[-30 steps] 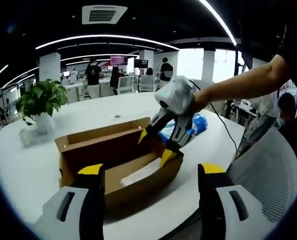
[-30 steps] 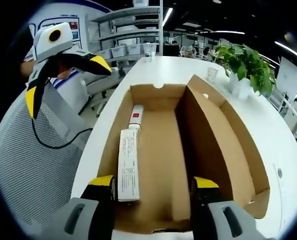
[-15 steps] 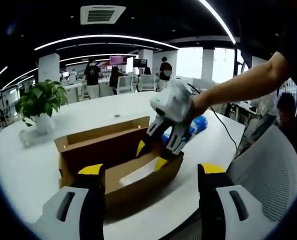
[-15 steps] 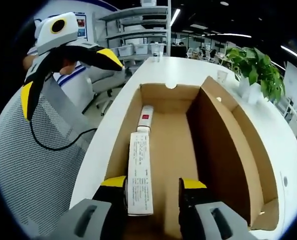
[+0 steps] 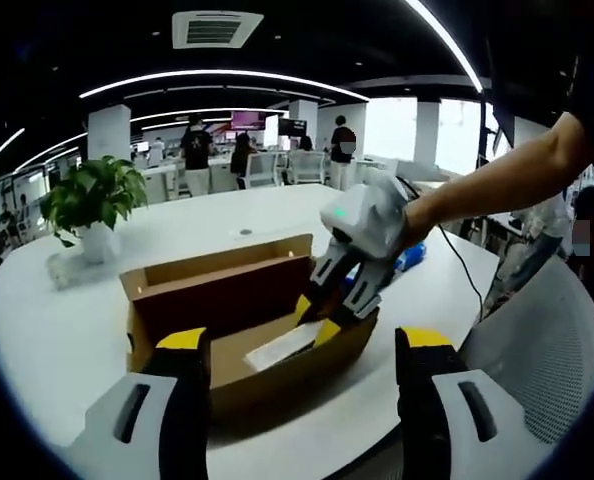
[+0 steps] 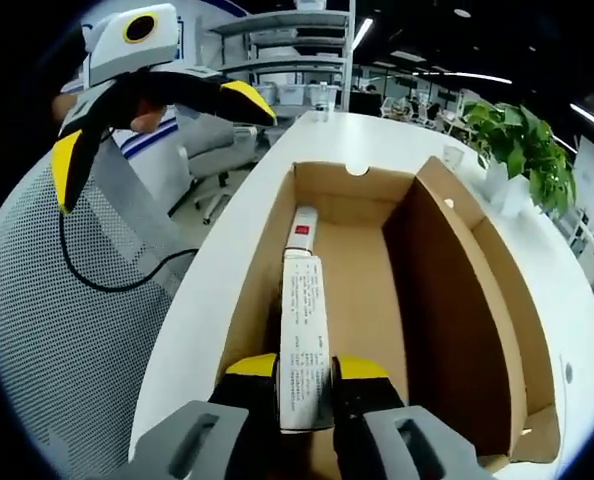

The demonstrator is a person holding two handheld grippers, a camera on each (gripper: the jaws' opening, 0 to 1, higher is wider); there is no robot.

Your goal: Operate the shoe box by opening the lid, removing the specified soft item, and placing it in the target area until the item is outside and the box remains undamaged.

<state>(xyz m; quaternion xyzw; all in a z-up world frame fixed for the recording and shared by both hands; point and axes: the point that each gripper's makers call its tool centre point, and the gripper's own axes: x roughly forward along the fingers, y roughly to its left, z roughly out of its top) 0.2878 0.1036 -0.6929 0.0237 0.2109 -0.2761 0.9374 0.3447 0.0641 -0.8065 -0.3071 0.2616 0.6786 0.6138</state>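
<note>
The brown cardboard shoe box (image 5: 277, 372) lies on the white table with its lid flap (image 5: 222, 292) standing open. Inside it, along the left wall, lies a long white printed packet (image 6: 303, 330) with a red-labelled end (image 6: 301, 229) farther in. My right gripper (image 6: 307, 368) is shut on the near end of that packet, a jaw on each side. In the left gripper view the right gripper (image 5: 317, 320) reaches down into the box over the packet (image 5: 282, 347). My left gripper (image 5: 302, 345) is held open in front of the box, apart from it, and appears as the left gripper (image 6: 157, 135) high beside the box.
The round white table (image 5: 57, 330) carries a potted plant (image 5: 92, 200) at its far side and a blue bag (image 5: 412, 258) behind the box. A grey mesh chair (image 6: 47, 340) stands at the table's edge. People stand at desks far behind.
My right gripper has gone deeper into the box and its jaws have narrowed from wide apart to shut on the white packet. The left gripper has stayed open.
</note>
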